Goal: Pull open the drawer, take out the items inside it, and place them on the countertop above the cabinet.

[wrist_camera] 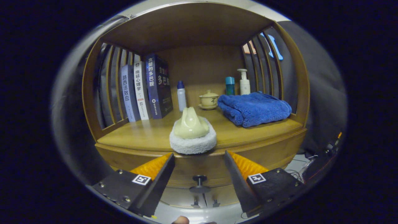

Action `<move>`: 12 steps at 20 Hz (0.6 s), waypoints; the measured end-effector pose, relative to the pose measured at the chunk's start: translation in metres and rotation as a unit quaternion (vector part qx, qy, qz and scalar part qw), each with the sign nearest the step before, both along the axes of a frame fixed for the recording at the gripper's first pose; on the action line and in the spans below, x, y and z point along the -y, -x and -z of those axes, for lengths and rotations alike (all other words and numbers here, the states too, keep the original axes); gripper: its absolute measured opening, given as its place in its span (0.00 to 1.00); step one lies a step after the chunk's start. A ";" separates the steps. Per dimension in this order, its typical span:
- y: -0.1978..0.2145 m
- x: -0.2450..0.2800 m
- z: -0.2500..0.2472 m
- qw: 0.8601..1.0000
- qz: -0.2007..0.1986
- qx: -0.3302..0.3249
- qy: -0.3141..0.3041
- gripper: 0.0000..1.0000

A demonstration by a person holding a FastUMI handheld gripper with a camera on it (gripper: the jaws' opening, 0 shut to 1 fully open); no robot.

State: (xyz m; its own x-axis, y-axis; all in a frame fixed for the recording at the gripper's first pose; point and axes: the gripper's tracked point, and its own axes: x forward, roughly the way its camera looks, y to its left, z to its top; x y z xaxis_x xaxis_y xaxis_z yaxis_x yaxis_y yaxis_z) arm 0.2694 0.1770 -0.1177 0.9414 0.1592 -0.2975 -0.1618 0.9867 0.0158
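Where the gripper [199,155] points at the cabinet [292,146], a pale scrubber [192,132] with a white fluffy pad underneath sits at the front edge of the countertop [146,133], just ahead of the fingertips and centred on the gap between them. The fingers stand wide apart and hold nothing; neither touches the scrubber. Below the countertop's edge and between the fingers lies the drawer [199,169] front, with its dark round knob [199,179] lower still, in the middle of the gap. Whether the drawer is shut or pulled out a little cannot be told from this angle.

Beyond the scrubber, further back on the countertop, a folded blue towel [253,109] lies off to the right of the fingers' line. Just left of the towel stands a small lidded cup [208,99] on a saucer. Behind the towel and cup stand a teal can [230,85] and a white pump bottle [244,82], close beside each other. A white bottle [181,96] with a blue cap stands left of the cup, straight beyond the scrubber. Left of that bottle, three books [146,90] stand upright, leaning slightly, against the slatted side wall. A matching slatted side closes the right end, and a wooden top spans above everything.
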 end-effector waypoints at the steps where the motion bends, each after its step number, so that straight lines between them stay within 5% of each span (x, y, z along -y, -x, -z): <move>1: 0.000 0.000 0.000 1.000 -0.001 -0.001 0.004 0.98; 12: 0.014 -0.009 -0.006 0.998 -0.038 -0.003 0.043 1.00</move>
